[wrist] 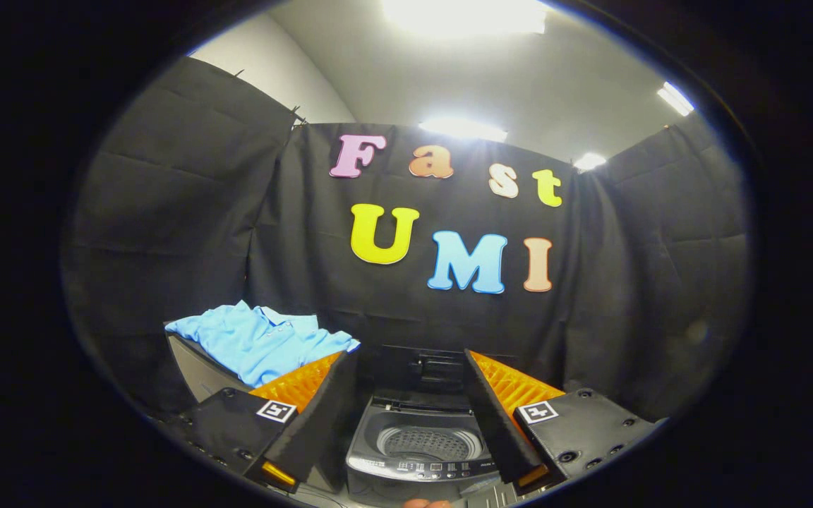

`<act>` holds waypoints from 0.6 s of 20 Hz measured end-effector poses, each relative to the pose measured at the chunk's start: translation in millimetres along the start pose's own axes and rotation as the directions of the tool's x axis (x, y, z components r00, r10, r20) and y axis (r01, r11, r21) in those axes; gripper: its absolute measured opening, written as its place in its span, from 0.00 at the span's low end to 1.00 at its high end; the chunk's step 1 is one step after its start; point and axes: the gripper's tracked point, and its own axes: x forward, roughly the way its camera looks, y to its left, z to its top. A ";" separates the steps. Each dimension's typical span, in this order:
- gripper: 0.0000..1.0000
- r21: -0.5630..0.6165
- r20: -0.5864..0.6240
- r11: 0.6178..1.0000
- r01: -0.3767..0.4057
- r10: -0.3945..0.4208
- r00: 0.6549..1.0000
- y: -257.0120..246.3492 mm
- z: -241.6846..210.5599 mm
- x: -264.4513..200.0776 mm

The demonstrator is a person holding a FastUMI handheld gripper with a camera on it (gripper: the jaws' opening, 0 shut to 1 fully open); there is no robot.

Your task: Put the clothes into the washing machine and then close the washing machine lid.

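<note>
A small washing machine (417, 451) stands low down, seen in the gap between my two fingers, with its lid (426, 368) raised at the back and its perforated drum bare. A light blue shirt (260, 340) lies crumpled on a grey surface (191, 367) to the left of the machine, just beyond my left finger. My gripper (412, 363) is open, held well above the machine, with nothing between its fingers.
Black cloth walls close the booth at the back and on both sides. A fingertip of the person's hand (426, 504) peeks in below the machine's control panel.
</note>
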 end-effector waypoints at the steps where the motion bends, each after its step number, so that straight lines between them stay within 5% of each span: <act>1: 0.98 -0.008 -0.011 1.000 -0.021 0.021 1.000 2.6 1.9 9.2; 12: 0.98 -0.013 -0.180 0.967 -0.256 0.249 0.952 89.7 6.7 114.7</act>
